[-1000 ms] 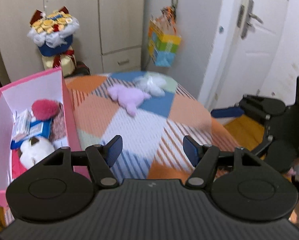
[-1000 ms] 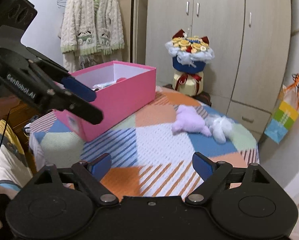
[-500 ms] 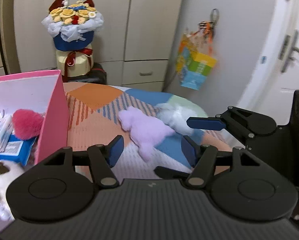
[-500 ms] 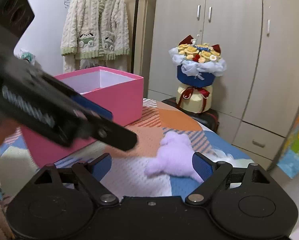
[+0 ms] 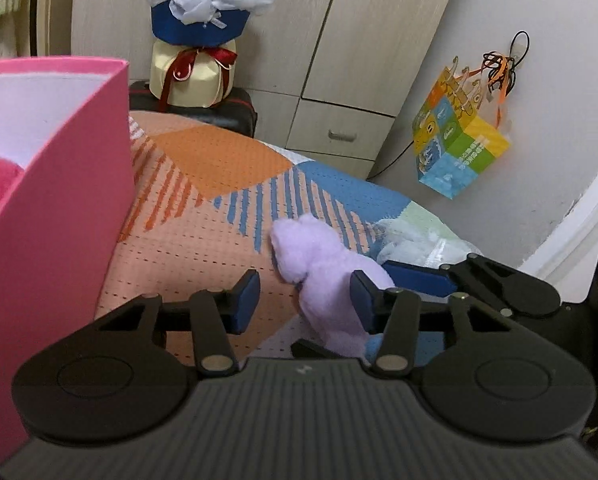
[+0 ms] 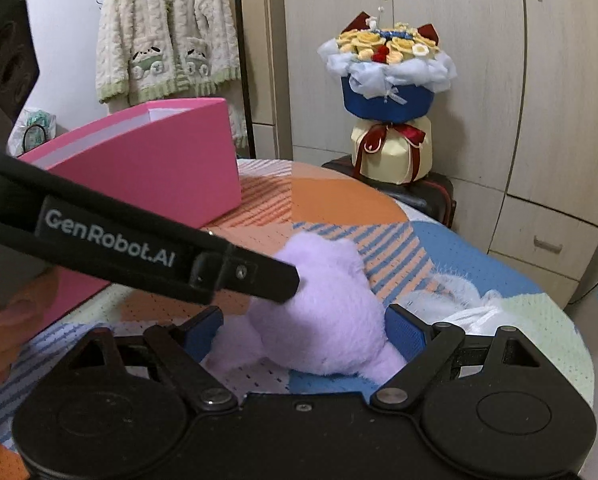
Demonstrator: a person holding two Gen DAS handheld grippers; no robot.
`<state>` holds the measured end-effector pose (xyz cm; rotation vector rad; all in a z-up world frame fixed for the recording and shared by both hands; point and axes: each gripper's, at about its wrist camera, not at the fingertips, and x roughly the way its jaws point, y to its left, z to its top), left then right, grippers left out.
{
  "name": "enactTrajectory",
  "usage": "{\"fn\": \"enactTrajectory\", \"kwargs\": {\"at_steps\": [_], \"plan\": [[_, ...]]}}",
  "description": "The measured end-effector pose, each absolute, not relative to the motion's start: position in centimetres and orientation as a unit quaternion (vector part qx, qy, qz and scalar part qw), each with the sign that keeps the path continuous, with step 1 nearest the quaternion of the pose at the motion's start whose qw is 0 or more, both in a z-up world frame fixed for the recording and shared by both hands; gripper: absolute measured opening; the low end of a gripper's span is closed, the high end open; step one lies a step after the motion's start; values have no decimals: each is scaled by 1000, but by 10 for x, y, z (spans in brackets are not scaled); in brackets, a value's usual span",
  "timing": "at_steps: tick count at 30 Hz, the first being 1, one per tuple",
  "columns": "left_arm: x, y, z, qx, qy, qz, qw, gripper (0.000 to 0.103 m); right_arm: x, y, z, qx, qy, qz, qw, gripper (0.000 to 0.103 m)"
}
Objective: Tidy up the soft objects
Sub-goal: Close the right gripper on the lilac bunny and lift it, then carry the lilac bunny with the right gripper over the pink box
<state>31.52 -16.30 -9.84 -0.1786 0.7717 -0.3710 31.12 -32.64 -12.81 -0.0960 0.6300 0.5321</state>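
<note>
Left wrist view: we've closed in on the purple plush (image 5: 331, 280) on the bedspread (image 5: 227, 152). Left gripper (image 5: 303, 300) jaws have just been narrowing, plush between them, not yet clamped. Right gripper (image 6: 303, 330) wide open, straddling it. Pink box (image 5: 59, 208) sits just beside; grab looks imminent.

Lilac plush toy (image 6: 323, 320) lies beside a white fluffy one (image 6: 459, 300). Pink box (image 6: 159, 160), white inside. Bedspread (image 5: 227, 160) shows orange, blue and striped patches.

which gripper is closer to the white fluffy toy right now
Right. The right gripper sits around the purple plush, its far finger beside the white fluffy toy. The left gripper, jaws just closing, is on the purple plush's other side, farther away.
</note>
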Motion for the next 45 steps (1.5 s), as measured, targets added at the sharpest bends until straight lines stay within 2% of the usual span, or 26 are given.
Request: {"fn": "enactTrajectory", "kwargs": {"at_steps": [4,11,12,14,16,17,22,35,45], "plan": [[316,-166,-105,-78,375,-182,906,46,314,-323,-134,-60,318,261,909,97],[313,-161,-113,-92,380,-180,902,43,318,-323,-140,-57,337,257,904,97],[313,-159,-113,-97,381,-182,901,41,317,-323,-140,-54,340,256,903,96],[311,-158,-113,-105,382,-190,898,34,314,-323,-139,-48,336,247,908,86],[309,-158,-112,-108,386,-206,893,29,308,-321,-138,-50,327,232,915,81],[307,-159,-111,-112,388,-213,889,28,304,-321,-138,-49,322,229,917,77],[285,-160,-106,-96,371,-220,897,28,286,-319,-132,-35,310,215,925,72],[227,-144,-95,-62,399,-268,875,29,223,-295,-120,-12,343,173,923,74],[178,-127,-87,-37,426,-333,841,31,160,-278,-117,-40,341,164,925,74]]}}
